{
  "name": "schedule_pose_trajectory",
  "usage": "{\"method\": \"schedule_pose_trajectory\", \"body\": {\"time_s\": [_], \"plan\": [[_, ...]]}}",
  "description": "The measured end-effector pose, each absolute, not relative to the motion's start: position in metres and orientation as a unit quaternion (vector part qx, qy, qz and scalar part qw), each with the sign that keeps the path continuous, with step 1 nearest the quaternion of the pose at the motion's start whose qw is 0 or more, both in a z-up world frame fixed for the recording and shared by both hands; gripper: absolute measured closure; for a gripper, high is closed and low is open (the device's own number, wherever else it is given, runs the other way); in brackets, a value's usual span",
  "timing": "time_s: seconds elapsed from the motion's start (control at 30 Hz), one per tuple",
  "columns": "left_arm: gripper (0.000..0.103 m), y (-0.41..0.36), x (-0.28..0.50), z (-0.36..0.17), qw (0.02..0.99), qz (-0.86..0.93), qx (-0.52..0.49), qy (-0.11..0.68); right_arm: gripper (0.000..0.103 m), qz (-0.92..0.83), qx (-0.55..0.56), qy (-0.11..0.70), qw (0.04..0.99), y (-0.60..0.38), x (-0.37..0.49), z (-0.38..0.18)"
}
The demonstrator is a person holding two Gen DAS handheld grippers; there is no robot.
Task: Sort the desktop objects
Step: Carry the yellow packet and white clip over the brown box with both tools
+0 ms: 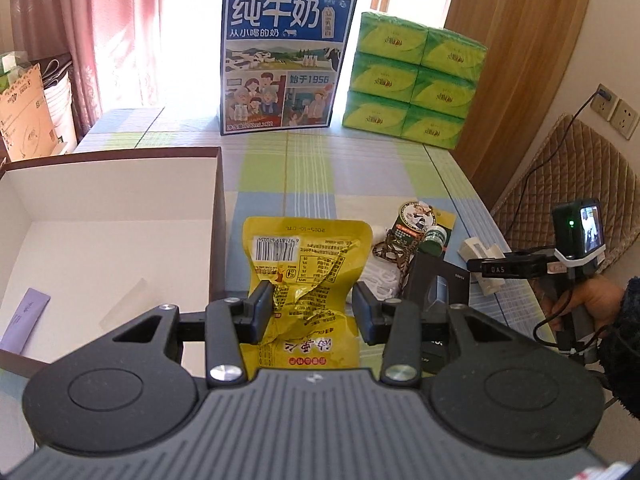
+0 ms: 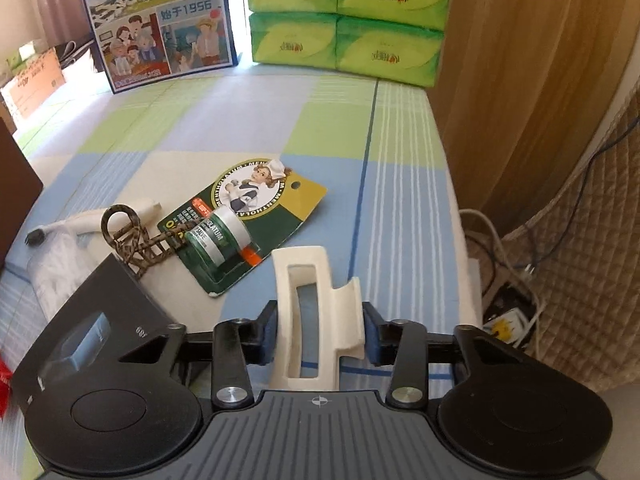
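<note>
A yellow snack packet (image 1: 304,256) lies barcode side up beside the open white box (image 1: 218,200). My left gripper (image 1: 312,310) is shut on it, and the foil is crumpled between the pads. A white hair claw clip (image 2: 304,304) stands upright in my right gripper (image 2: 320,334), which is shut on its sides. In the left wrist view the right gripper (image 1: 478,268) sits at the table's right edge, held by a hand (image 1: 588,300). A carded green ointment jar (image 2: 218,236), a patterned cord (image 2: 128,236), a white brush-like item (image 2: 92,220) and a black box (image 2: 100,308) lie between the two.
A purple flat item (image 1: 24,316) lies inside the box. A milk carton case (image 1: 280,60) and stacked green tissue packs (image 1: 412,80) stand at the table's far edge. A quilted chair (image 1: 572,184) and cables are to the right of the checked tablecloth (image 1: 340,176).
</note>
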State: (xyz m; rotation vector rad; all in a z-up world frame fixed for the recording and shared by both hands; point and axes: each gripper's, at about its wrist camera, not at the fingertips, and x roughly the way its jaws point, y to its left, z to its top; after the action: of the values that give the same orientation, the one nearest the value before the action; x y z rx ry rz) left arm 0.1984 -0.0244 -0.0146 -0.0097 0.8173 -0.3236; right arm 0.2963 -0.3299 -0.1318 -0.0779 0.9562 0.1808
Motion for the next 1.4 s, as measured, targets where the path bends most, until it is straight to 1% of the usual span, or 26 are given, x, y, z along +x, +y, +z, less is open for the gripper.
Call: {"method": "schedule_pose_trajectory", "body": {"time_s": [0.13, 0.37, 0.57, 0.77, 1.17, 1.4], "plan": [[0.066, -0.018, 0.194, -0.009, 0.909, -0.153, -0.011, 0.388, 0.065, 0.092, -0.028, 0.444, 0.891, -0.335, 0.281, -0.116], [0.066, -0.002, 0.186, 0.005, 0.917, -0.145, -0.019, 0.37, 0.065, 0.131, -0.002, 0.413, 0.901, -0.327, 0.251, -0.066], [0.066, 0.02, 0.182, 0.016, 0.925, -0.136, -0.027, 0.355, 0.065, 0.201, 0.005, 0.395, 0.897, -0.286, 0.228, -0.031], [0.066, 0.057, 0.179, 0.024, 0.931, -0.12, -0.034, 0.344, 0.065, 0.277, 0.005, 0.383, 0.881, -0.221, 0.213, -0.011], [0.066, 0.152, 0.202, 0.023, 0.933, -0.084, -0.041, 0.347, 0.065, 0.384, -0.028, 0.352, 0.853, -0.07, 0.207, 0.007], [0.066, 0.186, 0.235, 0.011, 0.926, -0.086, -0.034, 0.365, 0.065, 0.381, -0.05, 0.362, 0.849, -0.002, 0.224, -0.008]]}}
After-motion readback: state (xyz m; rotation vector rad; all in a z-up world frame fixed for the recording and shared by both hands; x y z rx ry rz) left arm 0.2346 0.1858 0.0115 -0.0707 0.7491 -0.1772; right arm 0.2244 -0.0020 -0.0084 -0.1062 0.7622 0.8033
